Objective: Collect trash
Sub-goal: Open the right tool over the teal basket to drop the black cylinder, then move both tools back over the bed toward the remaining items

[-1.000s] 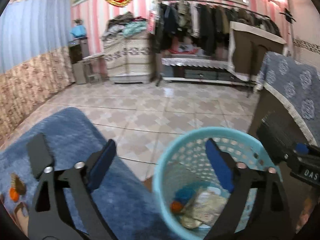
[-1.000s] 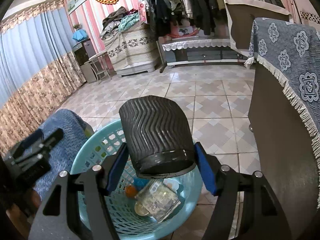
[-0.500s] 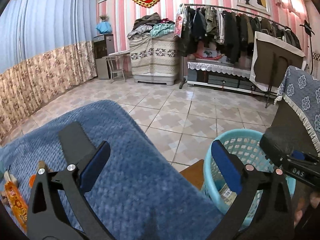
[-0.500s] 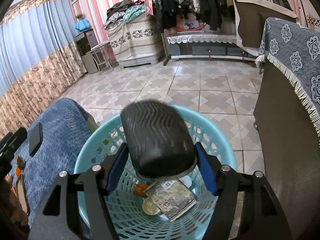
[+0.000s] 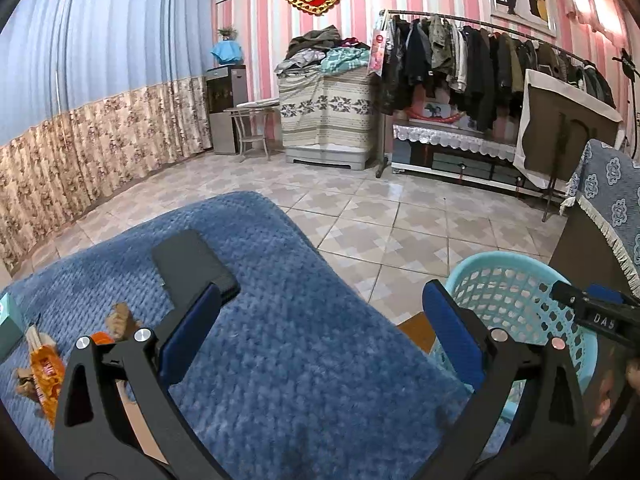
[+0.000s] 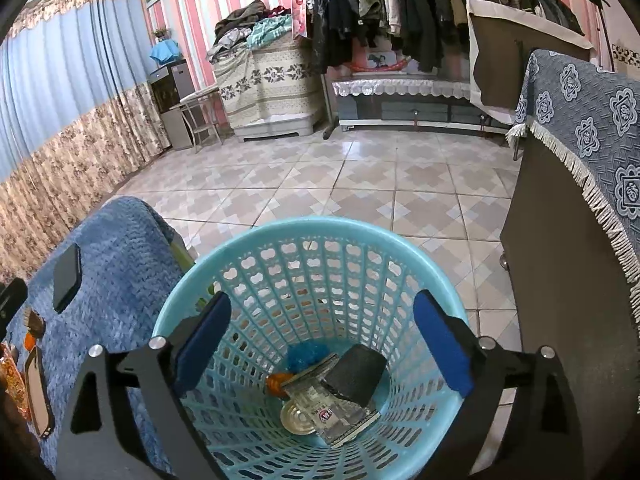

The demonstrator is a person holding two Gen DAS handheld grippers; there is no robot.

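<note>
A light-blue plastic basket (image 6: 320, 232) stands on the floor beside the blue blanket (image 5: 304, 360). Inside it lie a black ribbed cup (image 6: 354, 376), a printed packet (image 6: 320, 408), a round lid, a blue scrap and an orange bit. My right gripper (image 6: 320, 344) is open and empty above the basket's mouth. My left gripper (image 5: 320, 332) is open and empty over the blanket, with the basket (image 5: 516, 292) at its right. An orange wrapper (image 5: 46, 372) and brown scraps (image 5: 120, 316) lie on the blanket at the left.
A black phone (image 5: 192, 264) lies on the blanket. A teal box (image 5: 8, 320) sits at the left edge. A dark cabinet with a patterned cloth (image 6: 580, 160) stands right of the basket. Tiled floor, a clothes rack (image 5: 480, 60) and curtains lie beyond.
My right gripper opened and the black cup dropped into the basket. My left gripper swung left from the basket to over the blanket.
</note>
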